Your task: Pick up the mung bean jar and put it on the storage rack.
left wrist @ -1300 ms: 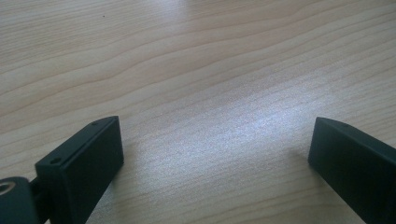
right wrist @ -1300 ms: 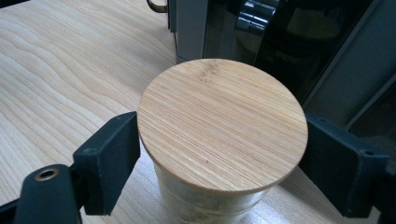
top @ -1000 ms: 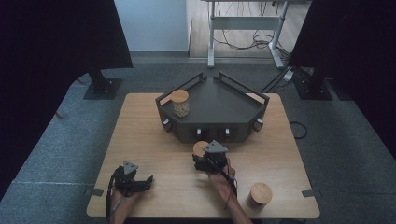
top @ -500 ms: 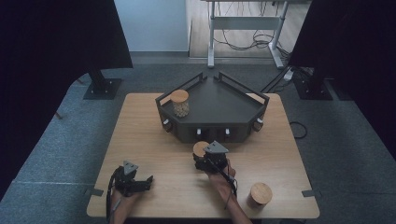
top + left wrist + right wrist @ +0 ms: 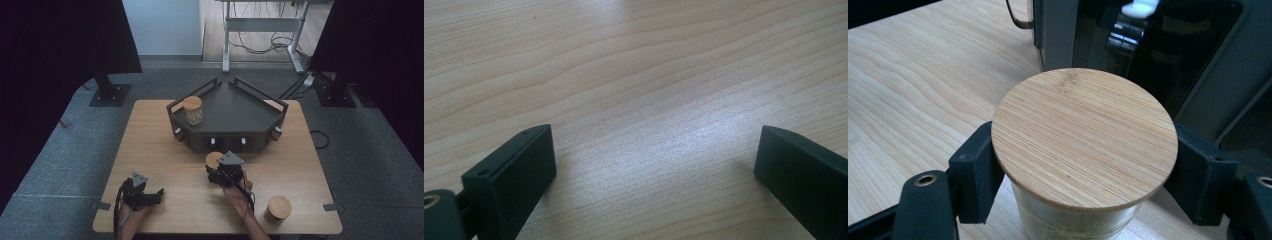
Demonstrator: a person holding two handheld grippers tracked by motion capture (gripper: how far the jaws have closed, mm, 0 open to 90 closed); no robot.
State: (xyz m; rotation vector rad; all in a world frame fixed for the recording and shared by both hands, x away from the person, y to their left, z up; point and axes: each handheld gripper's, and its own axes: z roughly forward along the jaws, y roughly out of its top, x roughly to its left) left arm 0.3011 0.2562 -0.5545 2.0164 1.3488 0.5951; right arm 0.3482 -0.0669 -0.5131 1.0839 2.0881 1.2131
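One wooden table, and on it one big dark angular tray with a raised rim, sitting toward the far side with a row of small white knobs along its front wall. Three jars total, all glass with round bamboo lids: one jar on the tray at its left corner with something pale inside, one jar near the table's front right corner standing by itself, and the gripped jar just in front of the tray's front wall, about mid-table. That one stands upright, long axis vertical, lid facing straight up; in the right gripper view its flat lid sits level with the tray's dark front right behind it. Two grippers, one per hand. The right gripper has its black jaws pressed against the jar from both sides just under the lid, so it's clamped on the glass; from above you can see its grey plate right next to the lid. The left gripper is over bare wood near the front left of the table, jaws spread wide with nothing between them, well apart from all three jars.
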